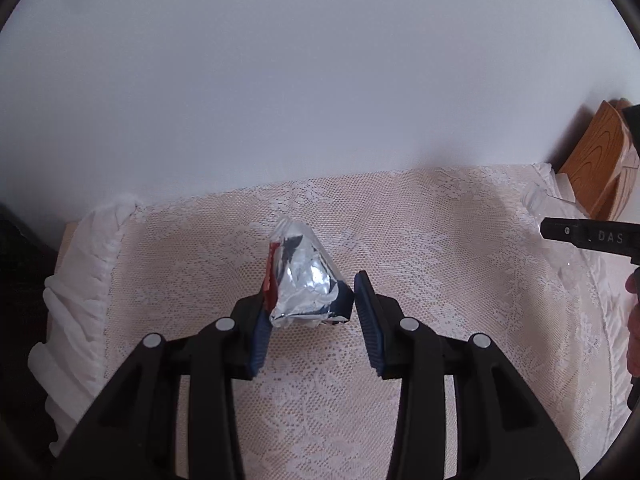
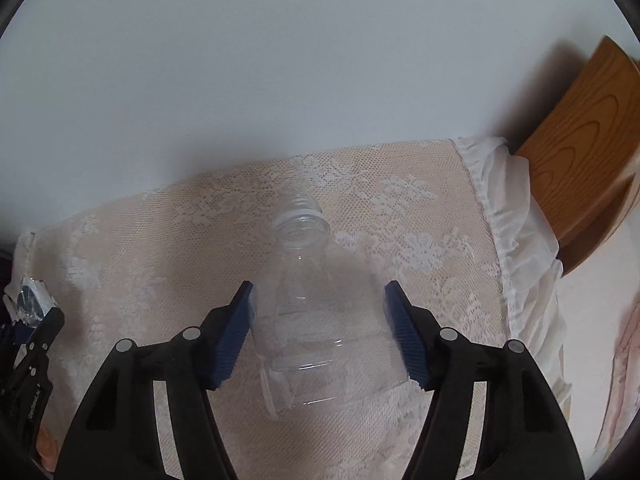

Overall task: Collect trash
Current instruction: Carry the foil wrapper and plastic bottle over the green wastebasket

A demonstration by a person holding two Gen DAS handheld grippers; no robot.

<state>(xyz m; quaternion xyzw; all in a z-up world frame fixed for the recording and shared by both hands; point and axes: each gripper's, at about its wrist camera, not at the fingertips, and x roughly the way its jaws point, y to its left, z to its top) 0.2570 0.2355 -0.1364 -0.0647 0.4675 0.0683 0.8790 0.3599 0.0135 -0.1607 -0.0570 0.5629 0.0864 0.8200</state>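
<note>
A crumpled silver foil wrapper (image 1: 300,276) with red and dark blue print sits between the blue pads of my left gripper (image 1: 312,292), which is shut on it just above the lace cloth. The same wrapper (image 2: 32,300) shows at the far left edge of the right wrist view. A clear plastic bottle (image 2: 320,340) without a cap lies on the cloth, neck pointing away toward the wall. My right gripper (image 2: 320,286) straddles its body, with both pads touching the bottle's sides.
A cream lace cloth (image 1: 440,240) with a white ruffled edge (image 2: 516,240) covers the surface, which ends at a plain white wall. An orange-brown wooden piece (image 2: 580,140) stands at the right. A hand shows at the right edge of the left wrist view.
</note>
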